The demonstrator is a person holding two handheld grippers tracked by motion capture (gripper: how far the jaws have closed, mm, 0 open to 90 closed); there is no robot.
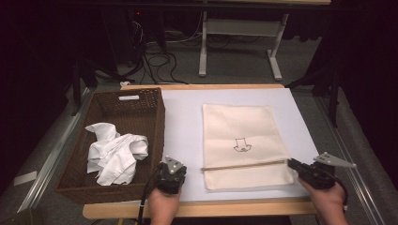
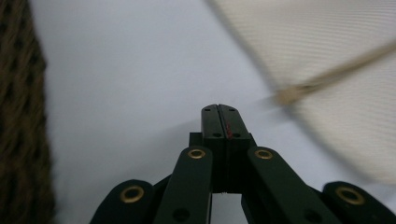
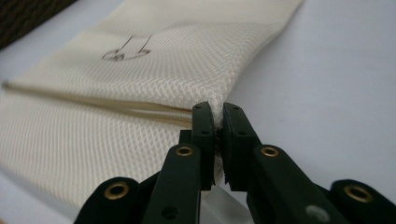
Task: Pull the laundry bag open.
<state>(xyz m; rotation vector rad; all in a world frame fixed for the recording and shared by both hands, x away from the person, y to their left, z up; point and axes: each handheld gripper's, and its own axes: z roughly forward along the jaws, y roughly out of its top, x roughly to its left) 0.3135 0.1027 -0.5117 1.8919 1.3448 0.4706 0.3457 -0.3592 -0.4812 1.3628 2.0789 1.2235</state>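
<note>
My right gripper [image 3: 215,122] has its jaws pinched on the edge of the cream mesh bag [image 1: 244,140], a fold of the weave caught between them right where the zipper line [image 3: 93,100] runs up to the seam; in the high view that gripper [image 1: 292,164] sits at the bag's right edge, near the front of the table; the bag lies flat on the white table cover [image 1: 187,117], a small black drawing [image 1: 242,146] at its middle. My left gripper [image 2: 219,122] has its jaws pressed fully together with nothing between them, held over the bare cover just short of the zipper's end [image 2: 287,94]; from above it [image 1: 171,171] sits between the bag and the brown wicker basket [image 1: 150,101]; the basket stands at the left of the table with a crumpled white cloth [image 1: 115,152] inside.
</note>
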